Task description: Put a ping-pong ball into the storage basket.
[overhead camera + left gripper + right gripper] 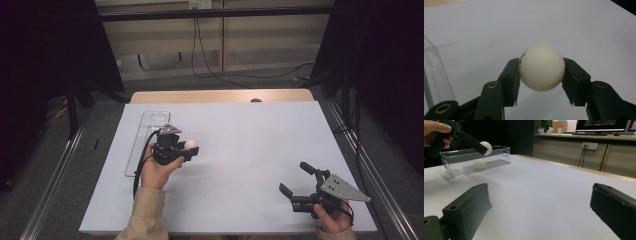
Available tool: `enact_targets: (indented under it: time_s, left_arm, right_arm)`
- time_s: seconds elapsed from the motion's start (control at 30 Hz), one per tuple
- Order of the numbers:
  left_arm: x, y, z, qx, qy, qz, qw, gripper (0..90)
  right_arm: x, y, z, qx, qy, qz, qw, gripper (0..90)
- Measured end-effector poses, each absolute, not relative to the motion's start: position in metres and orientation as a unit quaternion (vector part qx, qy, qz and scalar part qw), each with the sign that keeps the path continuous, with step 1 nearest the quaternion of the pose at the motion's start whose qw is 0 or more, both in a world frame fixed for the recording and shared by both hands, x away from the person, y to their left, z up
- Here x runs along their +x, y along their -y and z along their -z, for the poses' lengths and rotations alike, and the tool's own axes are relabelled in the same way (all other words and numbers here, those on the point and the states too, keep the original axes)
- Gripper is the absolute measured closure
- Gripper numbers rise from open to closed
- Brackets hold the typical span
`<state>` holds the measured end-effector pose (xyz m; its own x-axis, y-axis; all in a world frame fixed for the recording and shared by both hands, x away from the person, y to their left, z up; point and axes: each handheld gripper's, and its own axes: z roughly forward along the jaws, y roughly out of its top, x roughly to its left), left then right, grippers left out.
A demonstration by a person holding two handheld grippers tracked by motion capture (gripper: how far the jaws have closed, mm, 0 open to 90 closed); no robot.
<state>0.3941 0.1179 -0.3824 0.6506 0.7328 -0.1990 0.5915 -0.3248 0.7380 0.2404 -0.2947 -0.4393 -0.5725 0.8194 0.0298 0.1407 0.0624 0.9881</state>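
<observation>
The left gripper (186, 149) has a white ball (541, 67) pinched between its two black jaws, one jaw on each side at the ball's widest part, and it holds that ball up off the white table (240, 150), toward the left side of the table. Just to the left of it sits a long clear plastic box (145, 140), running from near to far along the table's left edge. From the right gripper view, a second white ball (479, 163) lies inside that box on its floor, and the held ball hangs above the box's near wall or just beside it; which, I cannot tell.

Over on the near right, the right gripper (300, 179) hovers with its jaws spread wide and nothing between them, well apart from the box.

Now, the ball: it looks like a table-tennis ball, so I judge it very light, hollow, smooth and rigid, but thin-walled. It should need only a gentle squeeze; too much could dent it, and a grip off the middle could let it squirt out. The hold across the widest part looks right. A faint reddish mark shows on its upper left.
</observation>
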Motion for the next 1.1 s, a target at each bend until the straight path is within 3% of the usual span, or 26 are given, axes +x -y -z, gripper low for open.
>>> enact_targets:
  time_s: [1.1]
  left_arm:
    - [0.395,-0.139,0.376,0.801,-0.423,-0.097,0.412,51.0]
  right_arm:
    - [0.240,0.294,0.439,0.359,-0.669,-0.583,0.289,1.7]
